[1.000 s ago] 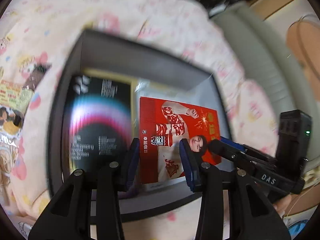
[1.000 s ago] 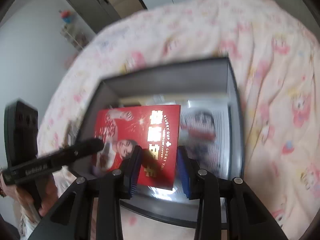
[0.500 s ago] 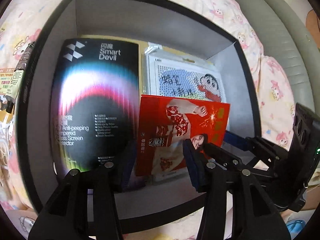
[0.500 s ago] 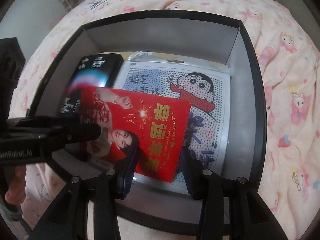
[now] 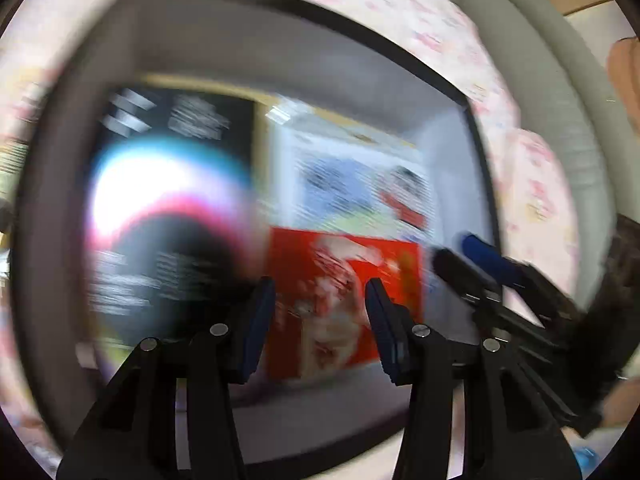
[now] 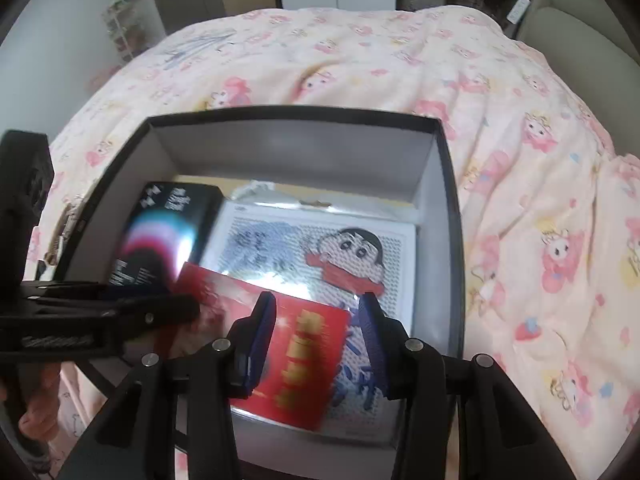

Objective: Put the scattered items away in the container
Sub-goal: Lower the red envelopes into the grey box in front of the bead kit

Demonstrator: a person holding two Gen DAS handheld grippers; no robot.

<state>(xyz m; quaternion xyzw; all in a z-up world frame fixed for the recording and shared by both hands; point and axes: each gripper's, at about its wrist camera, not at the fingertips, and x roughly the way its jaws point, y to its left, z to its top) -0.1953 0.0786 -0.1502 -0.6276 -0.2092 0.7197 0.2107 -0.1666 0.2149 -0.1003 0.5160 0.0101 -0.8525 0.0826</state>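
The right gripper (image 6: 316,336) is hovering with its fingers spread and empty over the red packet (image 6: 296,364), which is lying flat in the box (image 6: 444,184) at lower centre, its long axis running left to right. The left gripper (image 5: 320,320), likewise spread and empty, is reaching in from the left, equally near.

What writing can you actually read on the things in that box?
None can be read for certain.
Black glossy package: white logo and lines, blurred.
Red flat packet: gold characters, smeared.
White cartoon-boy dotted board: blue characters, too blurred.
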